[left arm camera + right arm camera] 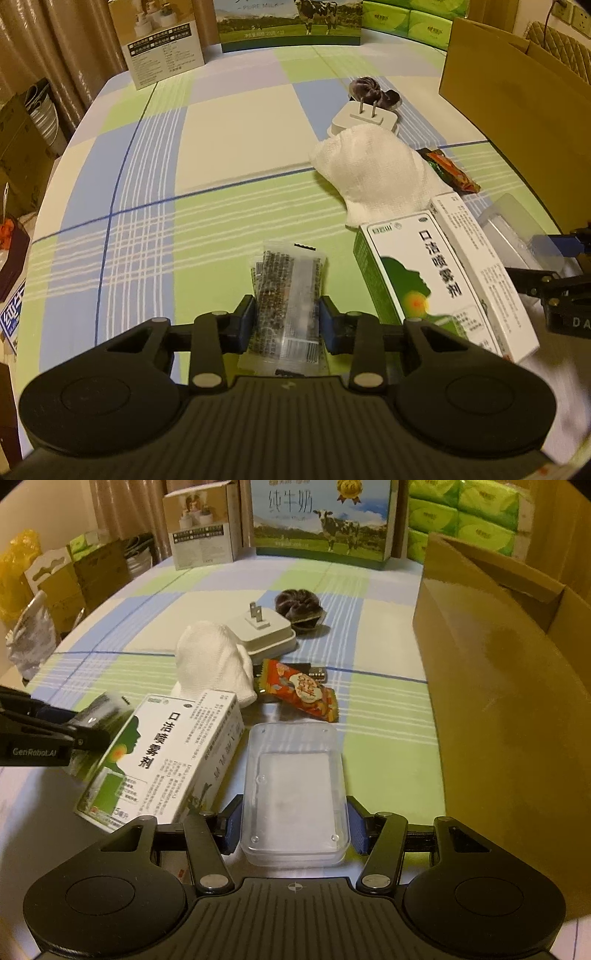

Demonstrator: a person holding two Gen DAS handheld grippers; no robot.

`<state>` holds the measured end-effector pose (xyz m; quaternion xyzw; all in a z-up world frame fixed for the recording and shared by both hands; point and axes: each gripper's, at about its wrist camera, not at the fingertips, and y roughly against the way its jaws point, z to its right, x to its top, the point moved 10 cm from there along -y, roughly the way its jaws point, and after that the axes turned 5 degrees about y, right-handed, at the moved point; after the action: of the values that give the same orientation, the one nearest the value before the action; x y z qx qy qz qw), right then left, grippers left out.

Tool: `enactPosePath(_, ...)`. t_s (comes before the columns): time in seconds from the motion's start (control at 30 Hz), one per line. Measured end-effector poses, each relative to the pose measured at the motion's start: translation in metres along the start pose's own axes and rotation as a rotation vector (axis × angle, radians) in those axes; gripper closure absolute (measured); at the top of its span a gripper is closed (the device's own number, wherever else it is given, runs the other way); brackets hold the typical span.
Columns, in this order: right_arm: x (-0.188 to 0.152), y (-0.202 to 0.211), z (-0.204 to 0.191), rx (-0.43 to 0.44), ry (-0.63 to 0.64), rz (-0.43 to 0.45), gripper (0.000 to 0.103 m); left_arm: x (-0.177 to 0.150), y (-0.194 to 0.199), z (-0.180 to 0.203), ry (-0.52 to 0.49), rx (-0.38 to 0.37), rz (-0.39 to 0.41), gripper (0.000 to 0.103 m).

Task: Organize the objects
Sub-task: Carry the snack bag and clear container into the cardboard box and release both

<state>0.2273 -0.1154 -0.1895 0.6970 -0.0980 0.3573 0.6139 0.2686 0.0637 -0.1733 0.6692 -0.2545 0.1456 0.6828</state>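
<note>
My left gripper [287, 322] is shut on a clear sachet with dark contents [286, 280], its blue pads pressing both long sides low over the checked tablecloth [221, 155]. My right gripper [295, 827] is shut on a clear plastic box [295, 786], pads against its two side walls. A white and green medicine box [417, 273] [166, 753] lies between the two grippers. Beyond it are a white cloth [214, 664], a white plug adapter [266, 631], a dark hair scrunchie [299, 605] and an orange snack packet [299, 690].
An open cardboard box [498, 683] stands along the right side of the table. At the back are a milk carton [321, 517], a small printed box [203, 528] and green tissue packs [461, 509]. Bags and cartons [74, 572] sit off the table's left edge.
</note>
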Motion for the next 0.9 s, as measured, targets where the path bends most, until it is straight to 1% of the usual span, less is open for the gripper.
enactPosePath(0.1,0.001,0.018,-0.001,-0.013,-0.002,0.031,0.051,-0.005,0.012,-0.002,0.022,0.008,0.004,0.072)
enactPosePath(0.23,0.008,0.052,-0.005,0.001,-0.019,0.083,0.051,-0.008,0.037,0.002,0.038,0.013,0.023,0.072)
enactPosePath(0.33,0.018,0.083,-0.003,0.011,-0.032,0.13,0.051,-0.005,0.062,0.015,0.037,0.0,0.052,0.072)
enactPosePath(0.43,0.033,0.118,0.009,0.0,-0.041,0.184,0.05,0.004,0.089,0.035,0.02,-0.026,0.092,0.072)
enactPosePath(0.53,0.048,0.149,0.035,-0.03,-0.066,0.227,0.05,0.021,0.113,0.064,-0.009,-0.068,0.129,0.072)
enactPosePath(0.63,0.056,0.173,0.077,-0.092,-0.109,0.247,0.05,0.041,0.133,0.104,-0.047,-0.128,0.169,0.072)
enactPosePath(0.73,0.052,0.189,0.121,-0.151,-0.151,0.245,0.05,0.062,0.147,0.15,-0.091,-0.19,0.198,0.072)
enactPosePath(0.8,0.047,0.193,0.148,-0.172,-0.183,0.237,0.05,0.074,0.151,0.182,-0.118,-0.234,0.21,0.072)
enactPosePath(0.9,0.038,0.195,0.179,-0.19,-0.22,0.225,0.05,0.086,0.149,0.225,-0.15,-0.273,0.21,0.072)
